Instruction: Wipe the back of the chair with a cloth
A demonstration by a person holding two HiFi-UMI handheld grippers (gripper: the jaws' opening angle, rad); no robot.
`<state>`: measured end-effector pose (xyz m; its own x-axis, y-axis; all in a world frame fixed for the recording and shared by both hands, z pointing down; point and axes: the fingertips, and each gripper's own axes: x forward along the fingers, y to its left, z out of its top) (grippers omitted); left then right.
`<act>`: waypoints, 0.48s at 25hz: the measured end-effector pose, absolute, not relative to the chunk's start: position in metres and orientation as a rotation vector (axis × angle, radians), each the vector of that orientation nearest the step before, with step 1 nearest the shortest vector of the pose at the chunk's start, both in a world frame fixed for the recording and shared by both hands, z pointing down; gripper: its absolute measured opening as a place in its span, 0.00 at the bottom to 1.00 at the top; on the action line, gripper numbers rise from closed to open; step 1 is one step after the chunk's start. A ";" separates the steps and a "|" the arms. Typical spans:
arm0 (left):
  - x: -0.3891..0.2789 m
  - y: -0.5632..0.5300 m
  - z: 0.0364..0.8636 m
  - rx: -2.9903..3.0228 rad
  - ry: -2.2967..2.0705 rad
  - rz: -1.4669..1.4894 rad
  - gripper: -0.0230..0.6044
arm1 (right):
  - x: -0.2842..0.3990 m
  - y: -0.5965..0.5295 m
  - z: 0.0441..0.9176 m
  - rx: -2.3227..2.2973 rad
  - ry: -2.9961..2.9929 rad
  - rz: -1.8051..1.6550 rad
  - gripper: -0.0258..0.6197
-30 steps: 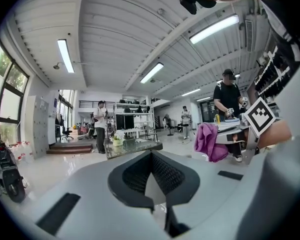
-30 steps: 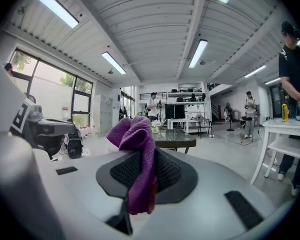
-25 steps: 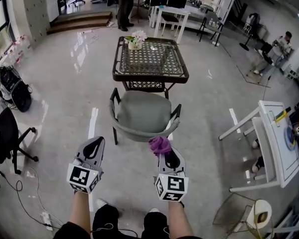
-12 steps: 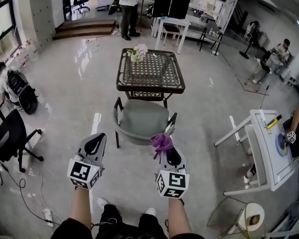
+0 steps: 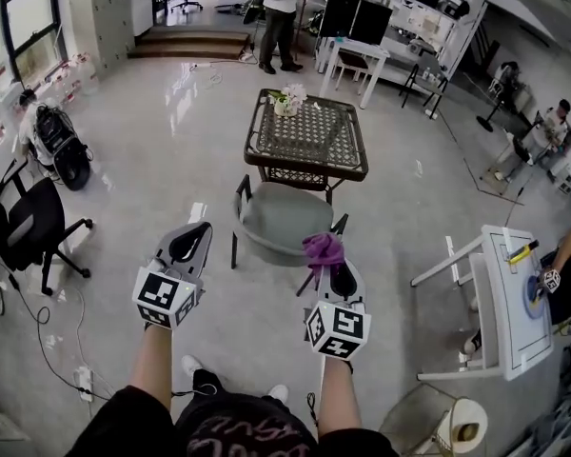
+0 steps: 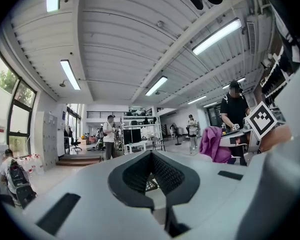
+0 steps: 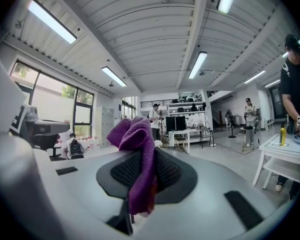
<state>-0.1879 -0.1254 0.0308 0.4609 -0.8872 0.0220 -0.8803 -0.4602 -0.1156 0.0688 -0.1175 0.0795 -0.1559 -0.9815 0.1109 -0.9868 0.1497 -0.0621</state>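
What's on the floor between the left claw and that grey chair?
Nothing. In the head view, only bare grey floor separates the left claw from the chair. The purple cloth is held in the right claw, not there.

A crumpled purple cloth [image 5: 324, 248] is pinched between the closed jaws of the right gripper [image 7: 141, 170], its bunched top standing above their tips, while the grey-green cushioned armchair with a dark frame [image 5: 281, 219] stands upright ahead of that gripper, curved back toward it.
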 end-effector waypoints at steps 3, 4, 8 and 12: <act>-0.193 -0.124 0.023 -2.611 1.593 -0.091 0.05 | 0.067 -0.119 0.069 1.998 -2.353 0.135 0.16; -0.196 -0.123 0.023 -2.616 1.601 -0.087 0.05 | 0.066 -0.119 0.067 1.988 -2.351 0.117 0.16; -0.206 -0.120 0.021 -2.602 1.628 -0.102 0.05 | 0.061 -0.121 0.066 1.965 -2.365 0.127 0.16; -0.213 -0.118 0.016 -2.586 1.645 -0.105 0.05 | 0.054 -0.123 0.059 1.954 -2.382 0.121 0.16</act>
<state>-0.2131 -0.1180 0.0161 0.4230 -0.9060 0.0172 -0.9008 -0.4225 -0.0997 0.0543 -0.1230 0.0593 -0.1957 -0.9761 0.0944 -0.9807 0.1943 -0.0241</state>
